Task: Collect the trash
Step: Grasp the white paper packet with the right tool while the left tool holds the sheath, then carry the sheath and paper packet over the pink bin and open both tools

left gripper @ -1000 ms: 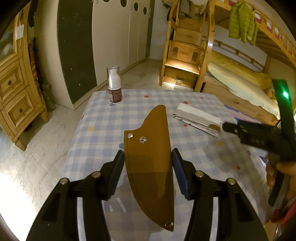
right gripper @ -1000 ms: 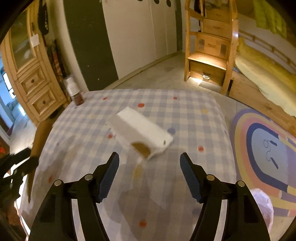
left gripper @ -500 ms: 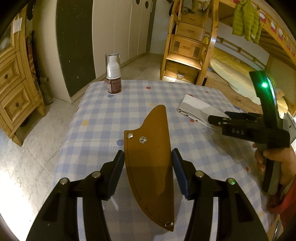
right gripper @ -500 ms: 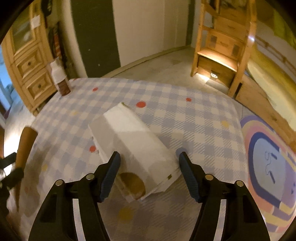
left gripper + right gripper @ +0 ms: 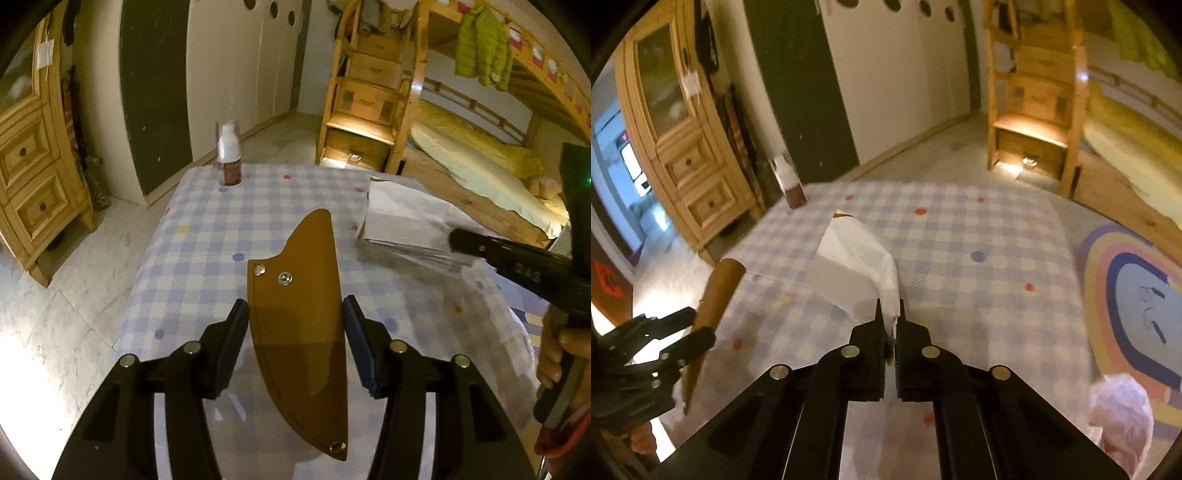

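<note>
Left wrist view: sheath (image 5: 300, 325) centre frame btwn left gripper (image 5: 295, 332) fingers, over table (image 5: 199, 236). Bottle (image 5: 228, 158) upper centre-left at table's far edge. Paper bag (image 5: 402, 221) right of sheath, right gripper (image 5: 458, 242) at its right end. Plastic bag (image 5: 1119, 410) lower right in right wrist view.

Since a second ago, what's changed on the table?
The right hand-held gripper moved forward to the white paper bag and closed on its near edge; its jaws were open before. The left hand-held gripper still holds the brown sheath. The pump bottle hasn't moved.
</note>
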Tool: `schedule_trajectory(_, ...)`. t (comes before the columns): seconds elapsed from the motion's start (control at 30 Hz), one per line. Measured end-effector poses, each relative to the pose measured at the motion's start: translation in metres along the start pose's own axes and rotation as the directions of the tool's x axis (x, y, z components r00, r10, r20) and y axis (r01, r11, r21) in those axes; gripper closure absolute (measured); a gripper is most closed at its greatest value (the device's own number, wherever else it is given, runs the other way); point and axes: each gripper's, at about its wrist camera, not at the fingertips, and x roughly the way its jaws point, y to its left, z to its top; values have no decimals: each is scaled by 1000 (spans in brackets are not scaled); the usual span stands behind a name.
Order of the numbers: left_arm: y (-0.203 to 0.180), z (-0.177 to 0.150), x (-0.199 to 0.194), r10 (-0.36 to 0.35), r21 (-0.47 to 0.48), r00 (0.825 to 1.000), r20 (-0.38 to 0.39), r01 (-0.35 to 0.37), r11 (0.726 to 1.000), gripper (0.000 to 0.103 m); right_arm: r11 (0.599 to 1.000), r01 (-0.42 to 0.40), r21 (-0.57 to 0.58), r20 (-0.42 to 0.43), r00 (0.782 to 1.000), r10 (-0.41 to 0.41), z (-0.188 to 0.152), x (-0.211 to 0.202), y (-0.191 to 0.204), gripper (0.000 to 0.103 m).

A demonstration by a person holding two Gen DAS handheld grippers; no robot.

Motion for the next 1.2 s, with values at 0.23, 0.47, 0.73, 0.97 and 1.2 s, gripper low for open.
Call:
schedule_trajectory(0.23, -47, -12, -34, -63, 70, 997, 44, 60, 996, 52, 995, 55, 86, 38, 998, -58, -36, -76, -10, 99)
schedule_trajectory(0.47, -113, -33, -46, -124, 212, 991, 53, 110, 971, 52, 977, 138, 165, 52, 988, -148, -79, -125, -34, 99)
schedule_trajectory(0.73, -189, -32, -48, -234, 336, 971, 53, 203, 920, 52, 932, 237, 274, 66, 962, -264, -114, -168, -79, 99)
schedule_trajectory(0.97, -254, -38, -34, -329, 411, 944, 15, 294, 863, 52, 866, 344, 363, 41, 923, -383, -144, -193, -124, 98)
schedule_trajectory(1.2, -288, -39, -19, -356, 441, 934, -29, 332, 834, 52, 801, 390, 454, 0, 899, -438, -166, -204, -176, 96)
